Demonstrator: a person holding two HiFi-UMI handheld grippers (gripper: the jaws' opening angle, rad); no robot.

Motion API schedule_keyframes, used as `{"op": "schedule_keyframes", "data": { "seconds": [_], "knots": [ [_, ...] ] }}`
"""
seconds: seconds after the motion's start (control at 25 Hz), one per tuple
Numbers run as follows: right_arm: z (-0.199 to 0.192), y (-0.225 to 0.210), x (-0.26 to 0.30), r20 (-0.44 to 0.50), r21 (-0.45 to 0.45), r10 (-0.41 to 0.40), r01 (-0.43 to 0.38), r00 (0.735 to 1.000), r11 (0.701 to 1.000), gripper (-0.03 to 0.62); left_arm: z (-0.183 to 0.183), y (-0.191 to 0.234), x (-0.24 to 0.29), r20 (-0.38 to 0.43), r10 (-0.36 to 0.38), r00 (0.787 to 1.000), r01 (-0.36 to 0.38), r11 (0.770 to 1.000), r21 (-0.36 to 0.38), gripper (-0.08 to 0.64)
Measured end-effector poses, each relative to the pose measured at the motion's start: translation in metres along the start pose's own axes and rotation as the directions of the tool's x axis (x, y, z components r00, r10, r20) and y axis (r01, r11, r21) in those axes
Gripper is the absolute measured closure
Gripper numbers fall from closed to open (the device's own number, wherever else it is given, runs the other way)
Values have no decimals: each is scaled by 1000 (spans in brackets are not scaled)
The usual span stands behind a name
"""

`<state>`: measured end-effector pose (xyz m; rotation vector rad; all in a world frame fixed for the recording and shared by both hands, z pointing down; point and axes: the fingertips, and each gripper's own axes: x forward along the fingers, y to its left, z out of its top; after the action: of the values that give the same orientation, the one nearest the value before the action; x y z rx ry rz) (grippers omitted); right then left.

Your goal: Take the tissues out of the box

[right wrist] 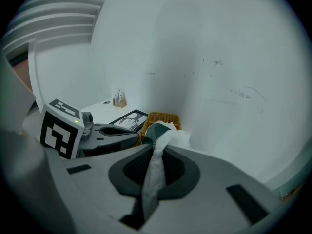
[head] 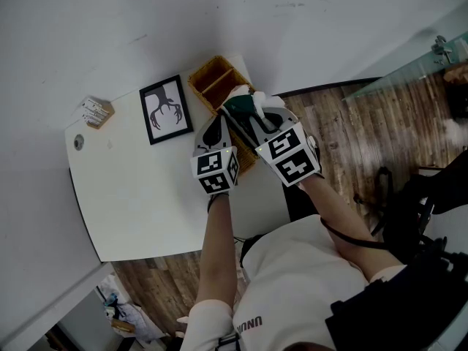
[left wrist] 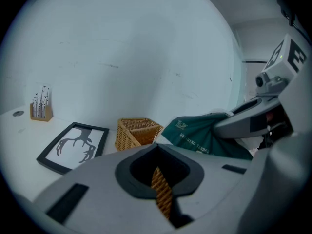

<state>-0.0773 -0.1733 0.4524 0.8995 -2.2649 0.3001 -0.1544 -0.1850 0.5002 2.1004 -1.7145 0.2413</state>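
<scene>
The right gripper (right wrist: pixel 155 162) had its jaws pressed together on a white tissue (right wrist: pixel 153 179), which ran as a twisted strip from the jaws up to the mouth of the green tissue pack (right wrist: pixel 152 130) at 12 o'clock. The left gripper (left wrist: pixel 159 172) was clamped on a strip of the wicker basket (left wrist: pixel 136 130), pinching its woven wall between closed jaws. In the head view both grippers met over the near end of the basket, left gripper at 7 o'clock of the pack, right gripper at 5 o'clock. The basket stood at the far edge of the white table (head: pixel 146 203). A framed antler print (head: pixel 166 110) lay at the basket's 8 o'clock, a small wooden holder (head: pixel 96 112) at the print's 9 o'clock.
</scene>
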Motion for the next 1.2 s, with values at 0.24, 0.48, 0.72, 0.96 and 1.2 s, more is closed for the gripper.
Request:
{"op": "schedule_keyframes", "data": {
  "seconds": [0.24, 0.48, 0.72, 0.96, 1.2],
  "knots": [
    [4, -1, -4, 16, 6, -3, 3, 1000, 1000, 566, 0, 0, -1, 6, 8, 1000, -8, 1000, -21, 549],
    [9, -2, -7, 31, 6, -6, 6, 999, 1000, 566, 0, 0, 0, 5, 7, 1000, -7, 1000, -17, 549],
    [17, -3, -10, 52, 3, -10, 10, 999, 1000, 566, 0, 1, 0, 1, 5, 1000, -5, 1000, -16, 549],
    [24, -6, -14, 73, -2, -19, 19, 997, 1000, 566, 0, 0, 1, -17, 11, 1000, -10, 1000, 17, 549],
    [28, -9, -17, 85, -3, -27, 27, 996, 1000, 566, 1, 0, -3, -22, 14, 1000, -14, 1000, 20, 549]
  ]
}}
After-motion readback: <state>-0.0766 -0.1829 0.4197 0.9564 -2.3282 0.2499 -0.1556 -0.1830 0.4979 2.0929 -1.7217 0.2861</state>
